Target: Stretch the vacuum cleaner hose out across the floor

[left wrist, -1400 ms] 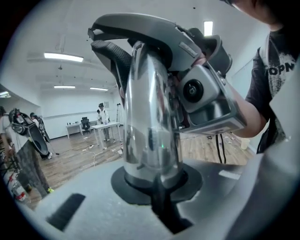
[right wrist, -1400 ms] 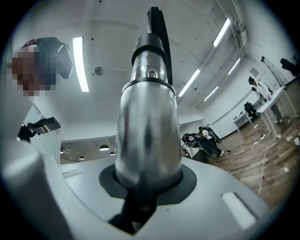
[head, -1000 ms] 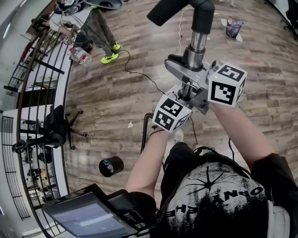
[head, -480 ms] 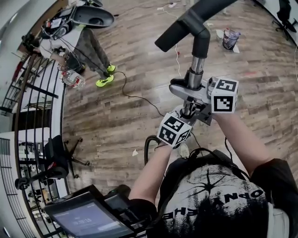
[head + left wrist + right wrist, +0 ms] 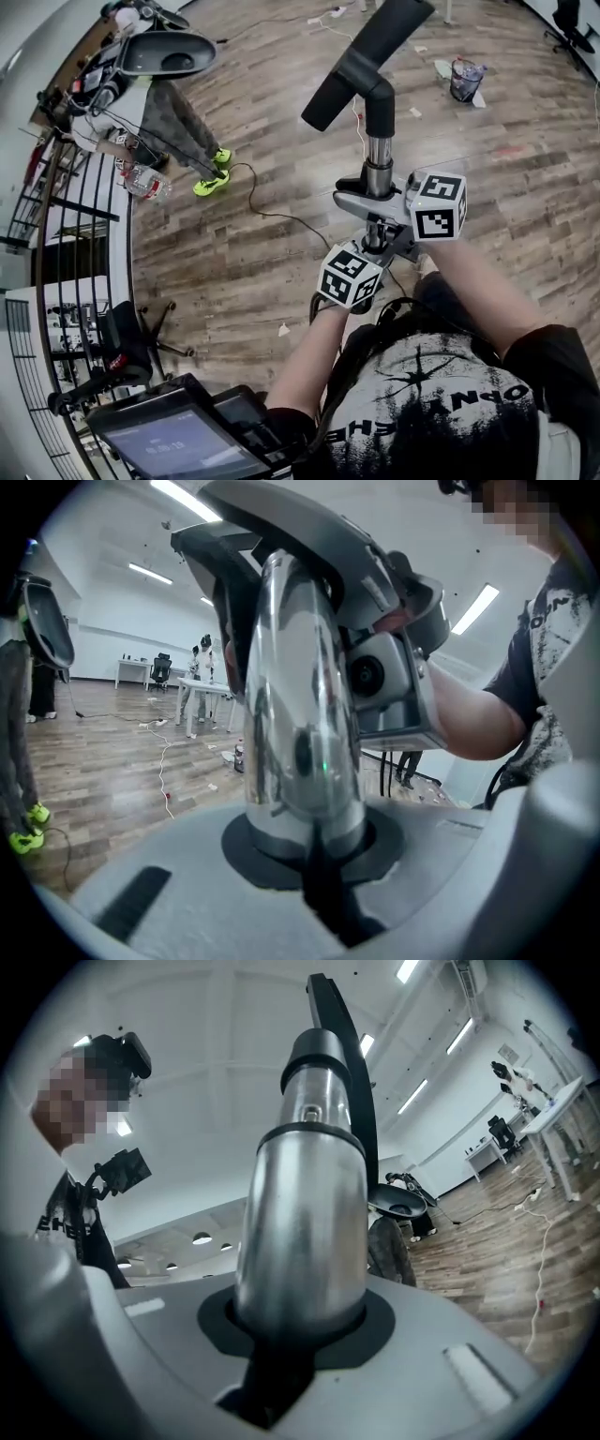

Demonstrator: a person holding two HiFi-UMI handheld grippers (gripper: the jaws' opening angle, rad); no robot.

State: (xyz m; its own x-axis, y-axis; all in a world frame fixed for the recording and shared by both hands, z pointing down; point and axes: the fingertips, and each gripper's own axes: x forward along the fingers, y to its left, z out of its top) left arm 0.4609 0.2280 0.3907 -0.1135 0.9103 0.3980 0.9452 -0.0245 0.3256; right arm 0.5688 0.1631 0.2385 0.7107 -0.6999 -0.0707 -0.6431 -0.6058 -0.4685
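- Both grippers are clamping the vacuum cleaner's chrome tube [image 5: 379,155], which the person is holding upright above the wood-plank floor [image 5: 234,267]. The left gripper [image 5: 370,246] is gripping it low down and the right gripper [image 5: 375,204] just above. In each gripper view the tube is standing squarely between the jaws, which are pressing in on it.
- A black bent handle [image 5: 361,66] is capping the tube and slanting away toward the far right.
- The hose itself is mostly staying out of sight. A dark loop [image 5: 315,305] just beside the left wrist, near the person's body, may be part of it, though that cannot be told for sure.
- The step in hand appears to be drawing the tube end away so that the hose pays out. No straight run of hose is showing on the floor, so the stretch looks unfinished.
- The next move is calling for a firm double grip while the tube end is carried out over the open planks and lowered. It should be steered clear of the thin cable [image 5: 272,214] trailing at the left.
- A small waste bin [image 5: 459,89] is standing at the far right, holding what looks like plastic rubbish. Its contents are too small to name.
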